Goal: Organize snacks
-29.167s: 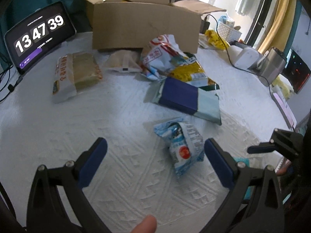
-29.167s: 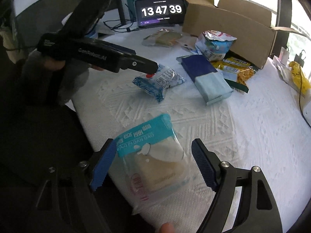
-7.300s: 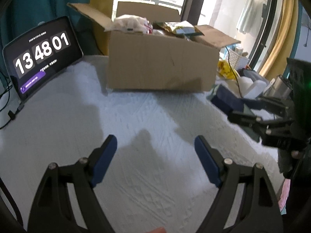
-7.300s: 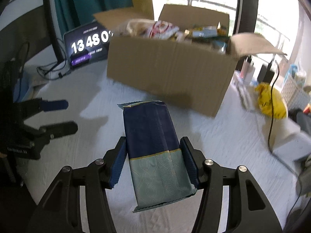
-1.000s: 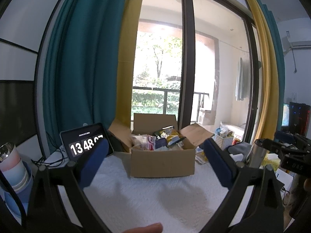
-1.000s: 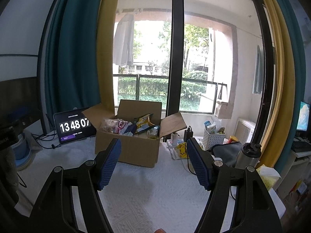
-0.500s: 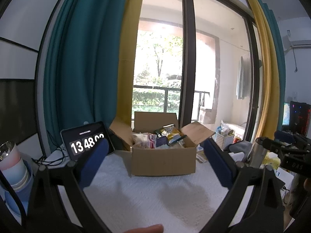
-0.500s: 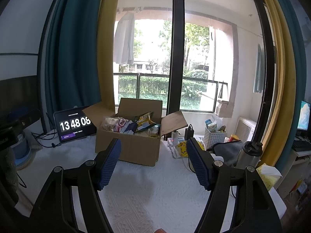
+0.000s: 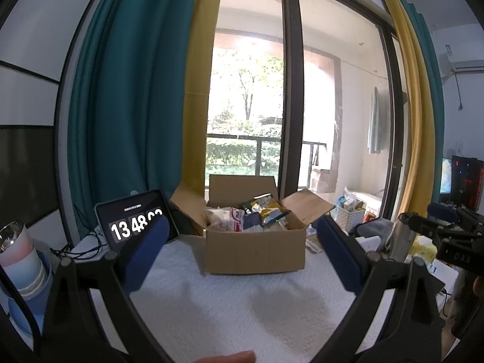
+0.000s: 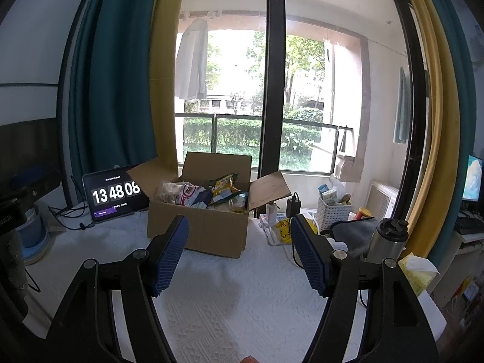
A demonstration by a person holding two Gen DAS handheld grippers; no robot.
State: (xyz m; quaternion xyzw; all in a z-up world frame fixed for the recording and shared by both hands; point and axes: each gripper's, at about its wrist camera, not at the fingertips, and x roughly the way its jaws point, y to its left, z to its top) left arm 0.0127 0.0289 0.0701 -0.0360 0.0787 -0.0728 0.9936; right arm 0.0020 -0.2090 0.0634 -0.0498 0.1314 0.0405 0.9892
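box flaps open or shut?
Open. The box has its flaps splayed outward, and snack bags stick up above the rim.

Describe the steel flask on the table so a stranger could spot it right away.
Start at the cardboard box on the white tablecloth and look right, past the white basket and the grey cloth. The flask stands upright at the table's right edge. It alone is shiny metal with a black lid.
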